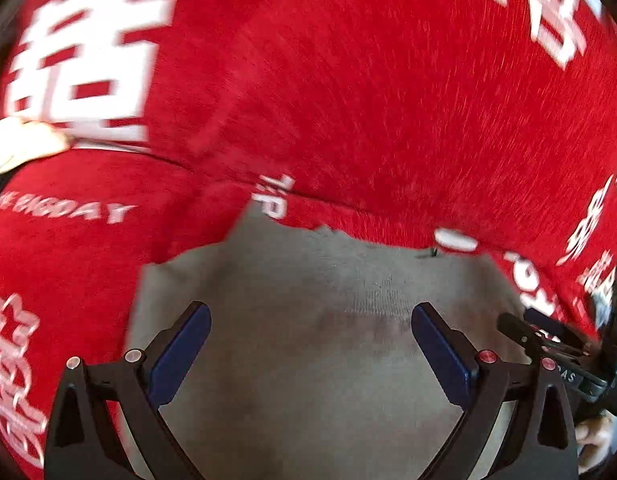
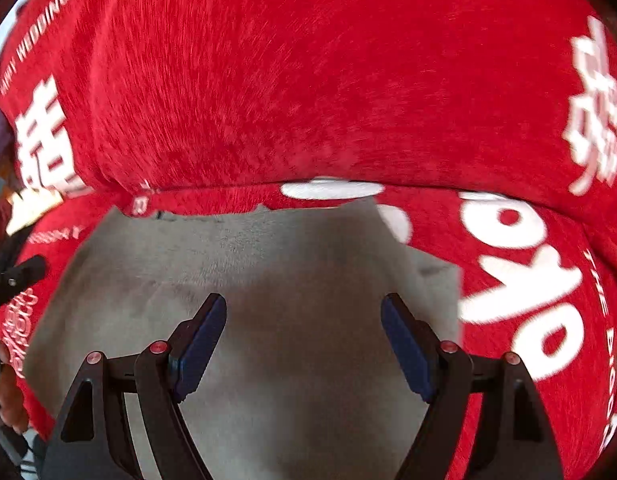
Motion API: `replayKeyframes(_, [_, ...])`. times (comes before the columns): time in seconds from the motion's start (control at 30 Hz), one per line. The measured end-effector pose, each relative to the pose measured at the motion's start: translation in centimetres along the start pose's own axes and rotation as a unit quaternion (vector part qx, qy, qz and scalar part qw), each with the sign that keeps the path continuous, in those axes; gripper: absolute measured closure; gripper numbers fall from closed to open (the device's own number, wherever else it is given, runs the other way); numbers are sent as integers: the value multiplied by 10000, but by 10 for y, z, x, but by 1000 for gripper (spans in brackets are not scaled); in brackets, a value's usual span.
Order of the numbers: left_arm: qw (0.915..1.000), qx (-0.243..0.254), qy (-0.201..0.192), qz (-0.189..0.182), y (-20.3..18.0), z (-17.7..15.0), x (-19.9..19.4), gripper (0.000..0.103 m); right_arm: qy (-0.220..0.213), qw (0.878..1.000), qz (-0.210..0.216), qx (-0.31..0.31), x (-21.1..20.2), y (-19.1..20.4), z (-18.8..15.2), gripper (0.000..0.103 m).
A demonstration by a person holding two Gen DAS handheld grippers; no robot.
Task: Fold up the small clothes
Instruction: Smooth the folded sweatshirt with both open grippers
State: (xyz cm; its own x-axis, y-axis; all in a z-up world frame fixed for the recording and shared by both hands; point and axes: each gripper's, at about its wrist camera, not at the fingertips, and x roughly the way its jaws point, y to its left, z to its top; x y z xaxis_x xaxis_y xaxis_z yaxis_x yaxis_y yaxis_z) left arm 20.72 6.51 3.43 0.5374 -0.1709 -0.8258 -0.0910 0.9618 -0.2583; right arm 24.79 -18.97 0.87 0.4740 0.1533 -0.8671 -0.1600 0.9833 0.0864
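Blue pads spread wide on the left gripper (image 1: 310,320), nothing between them, and just below lies the grey garment (image 1: 300,344), flat and soft-looking knit. Right gripper (image 2: 303,312) alongside, equally open, empty, over the same grey cloth. Light and limp, I'd judge, so it should sag once lifted; a pinch at the near corners or hem looks best. Beyond, the red blanket (image 2: 308,80) with white lettering spreads underneath, its fold rising behind.

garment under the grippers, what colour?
Plain grey garment, no print, lying on red white-lettered cloth; clearest in the right wrist view.
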Motion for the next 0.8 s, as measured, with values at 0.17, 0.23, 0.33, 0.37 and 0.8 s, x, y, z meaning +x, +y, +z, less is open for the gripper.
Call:
replayKeyframes(0.17, [9974,-16,420,594,21,23,64,2,297,9991,-303,13,36,-12,13,20])
replayKeyframes(0.23, [9932,-636,631,746,62,26,77,2,427,9981,-332,303,46,-36,13,21])
replayKeyframes(0.33, [9803,-1834,687,251,122,26,71,2,198,9983,12,543,36,-56,10,21])
replayKeyframes(0.37, [9754,-2109,617,204,137,25,65,2,169,9983,-157,541,32,-58,10,21])
replayKeyframes(0.8, [9958,884,231,51,-6,-66,-14,2,-17,9953,-618,-742,-24,13,-71,20])
